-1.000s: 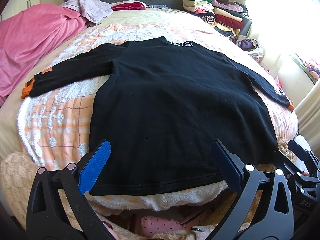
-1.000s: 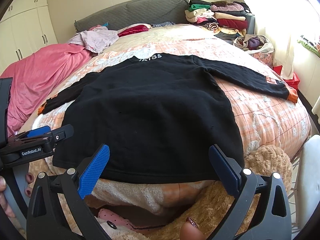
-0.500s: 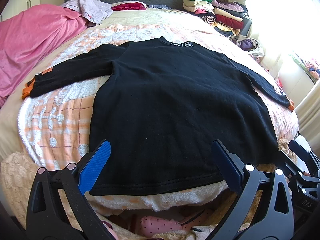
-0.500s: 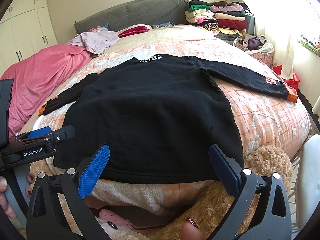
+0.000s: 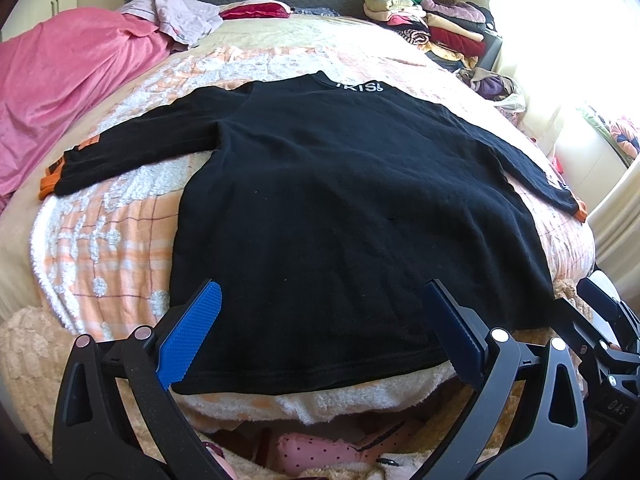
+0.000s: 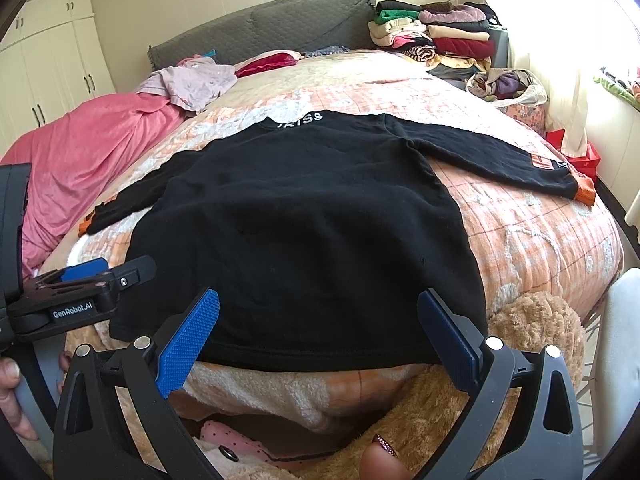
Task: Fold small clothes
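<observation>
A black long-sleeved sweater (image 5: 344,208) with orange cuffs and white letters at the collar lies flat on the bed, sleeves spread out, hem nearest me; it also shows in the right wrist view (image 6: 308,224). My left gripper (image 5: 324,332) is open and empty just above the hem. My right gripper (image 6: 320,332) is open and empty above the hem too. The left gripper appears at the left edge of the right wrist view (image 6: 80,292), and the right gripper at the right edge of the left wrist view (image 5: 604,320).
The bed has an orange and white plaid blanket (image 5: 104,240). A pink duvet (image 5: 60,88) lies at the left. Loose clothes (image 6: 192,84) lie near the grey headboard (image 6: 260,32). A stack of folded clothes (image 6: 436,40) stands at the back right. A tan fuzzy blanket (image 6: 532,328) hangs at the front.
</observation>
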{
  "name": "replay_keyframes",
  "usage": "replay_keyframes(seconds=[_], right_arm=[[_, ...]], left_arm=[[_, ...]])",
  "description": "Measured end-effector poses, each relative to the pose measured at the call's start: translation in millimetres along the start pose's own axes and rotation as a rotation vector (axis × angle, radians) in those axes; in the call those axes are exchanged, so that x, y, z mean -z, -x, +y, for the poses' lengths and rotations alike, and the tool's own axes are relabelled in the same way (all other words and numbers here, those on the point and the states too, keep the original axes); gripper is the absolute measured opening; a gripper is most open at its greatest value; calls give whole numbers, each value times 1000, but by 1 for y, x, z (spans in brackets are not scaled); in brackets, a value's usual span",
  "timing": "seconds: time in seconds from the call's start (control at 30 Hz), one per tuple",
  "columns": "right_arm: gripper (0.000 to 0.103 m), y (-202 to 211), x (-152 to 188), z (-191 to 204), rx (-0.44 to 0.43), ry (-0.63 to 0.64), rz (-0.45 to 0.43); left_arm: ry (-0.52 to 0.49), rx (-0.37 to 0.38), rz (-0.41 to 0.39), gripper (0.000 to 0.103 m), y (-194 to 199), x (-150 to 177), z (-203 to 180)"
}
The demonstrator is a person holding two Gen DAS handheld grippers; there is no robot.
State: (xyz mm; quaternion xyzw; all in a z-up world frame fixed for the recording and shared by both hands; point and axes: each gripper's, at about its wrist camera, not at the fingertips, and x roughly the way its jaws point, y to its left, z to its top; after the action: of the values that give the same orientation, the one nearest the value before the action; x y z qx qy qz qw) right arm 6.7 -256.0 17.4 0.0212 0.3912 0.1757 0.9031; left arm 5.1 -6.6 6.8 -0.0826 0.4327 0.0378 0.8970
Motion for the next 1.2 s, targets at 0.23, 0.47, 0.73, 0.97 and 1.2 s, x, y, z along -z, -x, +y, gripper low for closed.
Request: replay_keyframes(seconds=[0.23, 0.47, 0.73, 0.97, 1.2], right_arm=[[99, -4, -12, -7, 1, -21, -3], [99, -10, -24, -20, 11, -47, -5], [99, -19, -50, -43, 21, -93, -18], [99, -25, -77, -64, 59, -116, -34], [99, -25, -112, -82, 59, -147, -72]], left_arm=[[-9, 16, 2, 95, -6, -8, -7], [-7, 29, 3, 95, -12, -25, -10], [-31, 42, 4, 95, -25, -48, -22], [-56, 62, -1, 95, -35, -76, -38], [-79, 75, 2, 95, -46, -103, -53]])
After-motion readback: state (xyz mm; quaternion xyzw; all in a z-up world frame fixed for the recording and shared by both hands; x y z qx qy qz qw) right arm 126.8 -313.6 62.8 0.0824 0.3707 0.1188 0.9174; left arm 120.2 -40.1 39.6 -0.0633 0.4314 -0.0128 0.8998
